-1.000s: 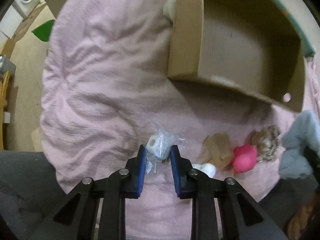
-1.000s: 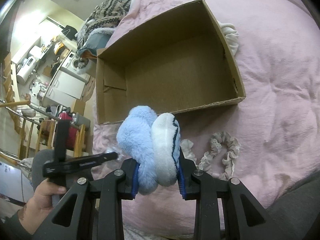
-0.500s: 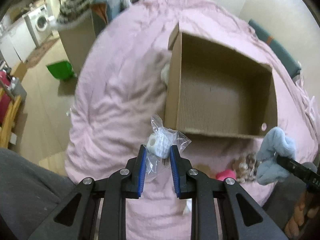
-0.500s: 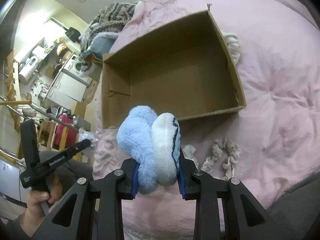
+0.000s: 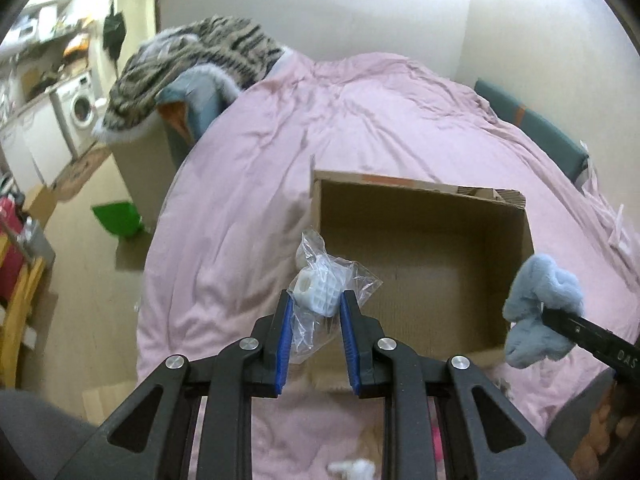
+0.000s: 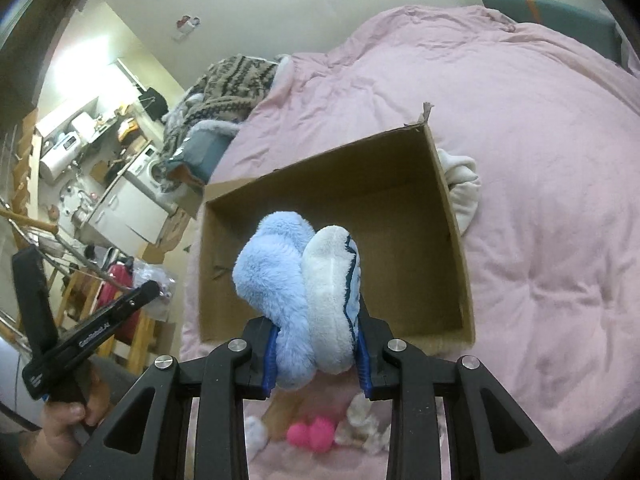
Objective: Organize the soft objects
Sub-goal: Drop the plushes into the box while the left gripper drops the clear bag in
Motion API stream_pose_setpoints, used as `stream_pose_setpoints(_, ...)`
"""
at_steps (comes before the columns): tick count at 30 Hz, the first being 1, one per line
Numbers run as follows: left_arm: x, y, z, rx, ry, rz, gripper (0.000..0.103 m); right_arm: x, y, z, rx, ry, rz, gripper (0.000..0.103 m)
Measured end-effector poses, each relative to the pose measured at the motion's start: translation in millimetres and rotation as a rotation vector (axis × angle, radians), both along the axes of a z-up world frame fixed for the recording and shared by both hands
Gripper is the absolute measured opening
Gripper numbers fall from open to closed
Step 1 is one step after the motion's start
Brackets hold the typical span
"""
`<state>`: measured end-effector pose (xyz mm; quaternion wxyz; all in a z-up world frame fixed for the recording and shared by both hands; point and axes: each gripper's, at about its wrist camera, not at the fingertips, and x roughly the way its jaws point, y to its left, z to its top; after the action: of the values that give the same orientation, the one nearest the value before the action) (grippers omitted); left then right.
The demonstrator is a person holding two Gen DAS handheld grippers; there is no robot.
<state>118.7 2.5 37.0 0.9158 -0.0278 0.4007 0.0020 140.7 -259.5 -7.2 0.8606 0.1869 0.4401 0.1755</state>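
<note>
Both claws lifted from pink bed [image 5: 260,160] toward open brown cardboard box [image 5: 424,256]: left claw [image 5: 314,312] grips clear plastic bag holding white foam piece [image 5: 320,292], right claw [image 6: 316,344] clamps fluffy blue-and-white slipper [image 6: 300,292] (drop-off looks next).

Soft, dim indoor light
The fisheye bends the edges round, corners go black, and the left side looks blurry.

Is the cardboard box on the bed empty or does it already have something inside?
Empty, as far as visible. The cardboard box shows bare brown floor and walls; the blue plush partly hides the near floor.
</note>
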Motion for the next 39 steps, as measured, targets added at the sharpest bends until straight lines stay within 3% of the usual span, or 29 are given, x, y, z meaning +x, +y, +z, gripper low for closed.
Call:
stream_pose_setpoints(2, 7, -11, -11, 0.024, -0.002, -0.054, 0.021, 9, 2, -7, -0.025, 0.014, -0.008, 0.032)
stream_pose_setpoints(12, 23, -19, -41, -0.001, 0.029, -0.072, 0.021, 20, 4, -39, -0.079, 0.128, -0.020, 0.033)
stream_pose_setpoints(26, 16, -19, -53, -0.049, 0.073, -0.076, 0.021, 18, 6, -43, -0.089, 0.146, -0.024, 0.035)
stream_pose_setpoints(35, 12, -27, -51, -0.031, 0.070, -0.111, 0.022, 20, 8, -43, -0.074, 0.145, -0.031, 0.041)
stream_pose_setpoints(37, 12, -30, -53, -0.016, 0.085, -0.118, 0.022, 19, 8, -42, -0.064, 0.133, -0.029, 0.047)
stream_pose_setpoints(39, 12, -32, -55, -0.013, 0.101, -0.131, 0.032, 18, 9, -40, -0.062, 0.120, -0.031, 0.053)
